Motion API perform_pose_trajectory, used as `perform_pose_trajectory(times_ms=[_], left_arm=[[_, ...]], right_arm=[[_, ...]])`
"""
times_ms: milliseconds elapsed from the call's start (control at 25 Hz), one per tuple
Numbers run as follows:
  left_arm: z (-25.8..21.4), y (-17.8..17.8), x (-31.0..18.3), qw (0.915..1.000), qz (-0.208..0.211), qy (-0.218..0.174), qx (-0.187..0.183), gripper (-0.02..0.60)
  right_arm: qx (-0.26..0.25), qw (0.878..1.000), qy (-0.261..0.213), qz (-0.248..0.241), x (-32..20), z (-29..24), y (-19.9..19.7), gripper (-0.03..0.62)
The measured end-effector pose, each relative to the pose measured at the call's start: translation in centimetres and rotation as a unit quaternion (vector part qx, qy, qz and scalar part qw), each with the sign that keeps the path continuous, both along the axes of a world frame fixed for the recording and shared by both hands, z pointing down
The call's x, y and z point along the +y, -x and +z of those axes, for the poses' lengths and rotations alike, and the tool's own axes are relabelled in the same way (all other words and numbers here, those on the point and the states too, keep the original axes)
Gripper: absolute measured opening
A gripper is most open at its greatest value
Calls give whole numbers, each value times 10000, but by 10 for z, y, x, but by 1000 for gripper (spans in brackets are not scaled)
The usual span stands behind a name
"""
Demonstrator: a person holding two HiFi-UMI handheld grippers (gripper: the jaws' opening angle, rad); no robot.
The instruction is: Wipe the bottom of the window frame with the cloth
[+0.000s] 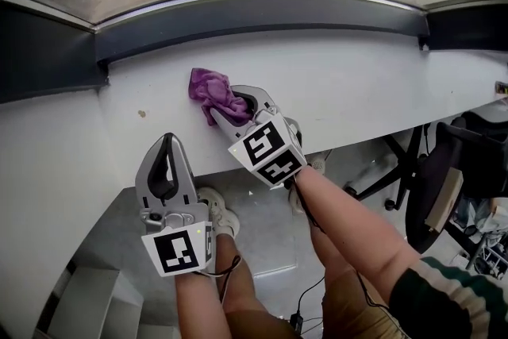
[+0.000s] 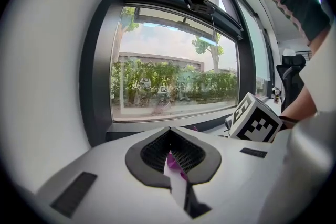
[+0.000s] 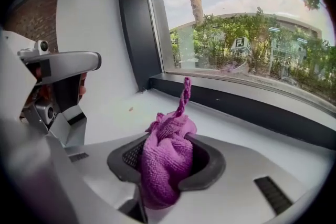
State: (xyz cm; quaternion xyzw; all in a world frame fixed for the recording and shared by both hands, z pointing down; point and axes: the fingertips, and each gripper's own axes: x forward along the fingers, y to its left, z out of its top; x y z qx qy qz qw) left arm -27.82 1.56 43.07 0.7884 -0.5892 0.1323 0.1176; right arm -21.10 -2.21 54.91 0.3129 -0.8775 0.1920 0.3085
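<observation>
right gripper (image 1: 228, 104) fingers clamped on purple cloth (image 1: 209, 88) on sill (image 1: 357, 91) | left gripper (image 1: 167, 140) fingers together, empty | window frame bottom (image 1: 262, 13): wipe seemingly unstarted

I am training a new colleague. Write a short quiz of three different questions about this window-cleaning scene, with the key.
1. What is the right gripper shut on? A) a sponge B) the crumpled purple microfibre cloth C) nothing
2. True or false: the left gripper touches the dark window frame.
3. Fill in: the cloth is short of the frame, over the white ____.
Key: 1 B; 2 false; 3 sill.
</observation>
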Motion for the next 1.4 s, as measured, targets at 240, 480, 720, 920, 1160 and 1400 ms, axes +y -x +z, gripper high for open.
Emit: perform_pose_trajectory(times_ms=[240, 480, 720, 920, 1160, 1400], left_arm=[[0, -37, -11, 9998, 215, 16, -24, 6], [0, -74, -18, 9992, 406, 19, -19, 6], [0, -103, -25, 9984, 565, 17, 17, 6], [5, -137, -29, 9973, 728, 56, 32, 6], [8, -183, -31, 9951, 976, 65, 102, 6], [3, -223, -37, 9932, 1150, 91, 177, 6]], right_arm=[[-50, 9996, 126, 231, 3, 2, -37, 149], [-64, 9991, 111, 397, -3, 0, -70, 149], [-16, 9982, 132, 582, -4, 2, -105, 149], [0, 9970, 168, 759, -4, 6, -140, 149], [62, 9947, 112, 1016, -7, 7, -188, 149], [85, 9915, 177, 1285, -5, 8, -232, 149]])
